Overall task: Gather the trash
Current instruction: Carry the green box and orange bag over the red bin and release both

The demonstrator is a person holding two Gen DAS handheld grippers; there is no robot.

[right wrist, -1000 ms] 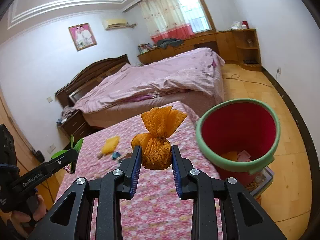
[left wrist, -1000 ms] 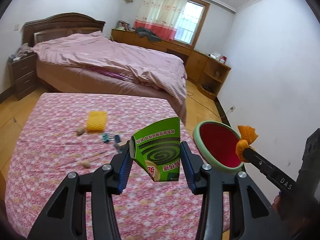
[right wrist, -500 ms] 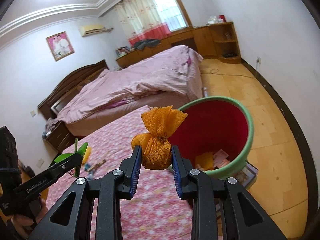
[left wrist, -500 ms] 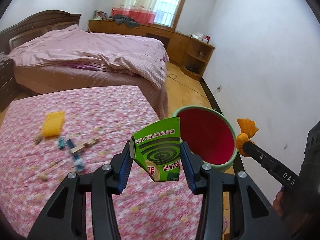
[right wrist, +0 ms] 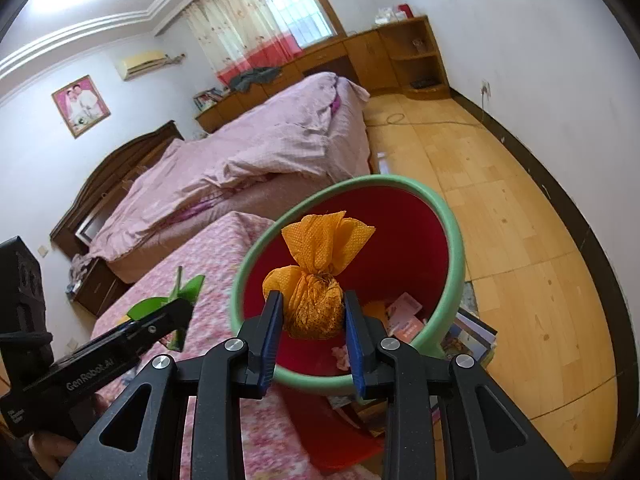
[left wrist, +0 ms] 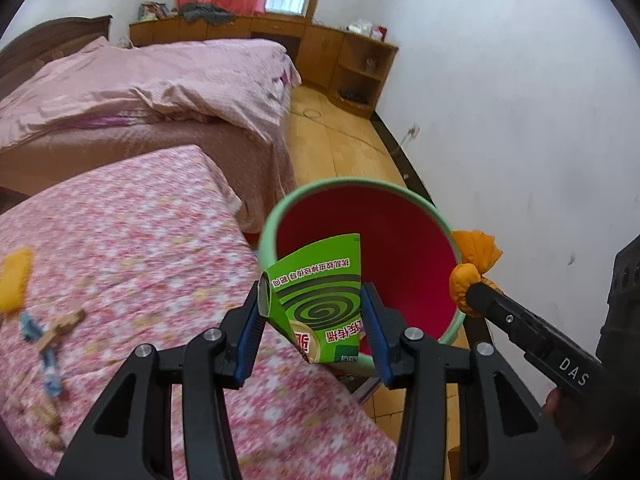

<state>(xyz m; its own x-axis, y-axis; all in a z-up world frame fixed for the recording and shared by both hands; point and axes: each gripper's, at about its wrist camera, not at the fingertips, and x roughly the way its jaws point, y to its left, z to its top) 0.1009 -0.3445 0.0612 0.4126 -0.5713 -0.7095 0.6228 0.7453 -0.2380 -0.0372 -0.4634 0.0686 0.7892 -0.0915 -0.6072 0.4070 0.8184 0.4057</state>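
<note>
My left gripper (left wrist: 312,312) is shut on a green mosquito-coil box (left wrist: 320,300) and holds it at the near rim of a red bin with a green rim (left wrist: 288,208). My right gripper (right wrist: 310,314) is shut on a tied orange mesh bag (right wrist: 316,280) and holds it over the bin's mouth (right wrist: 452,236). The bag also shows in the left wrist view (left wrist: 474,264), at the bin's right rim. The green box shows in the right wrist view (right wrist: 176,300), left of the bin. Paper scraps (right wrist: 404,316) lie in the bin.
The bin stands beside a table with a pink floral cloth (left wrist: 140,240). A yellow sponge (left wrist: 14,280), wrappers and a wooden piece (left wrist: 52,332) lie on the cloth at left. A bed with a pink quilt (left wrist: 160,80) is behind. Wooden floor (right wrist: 520,220) lies to the right.
Both grippers have swung right toward the bin with their loads. The bin now fills the middle of both views, and the table items have slid left.
</note>
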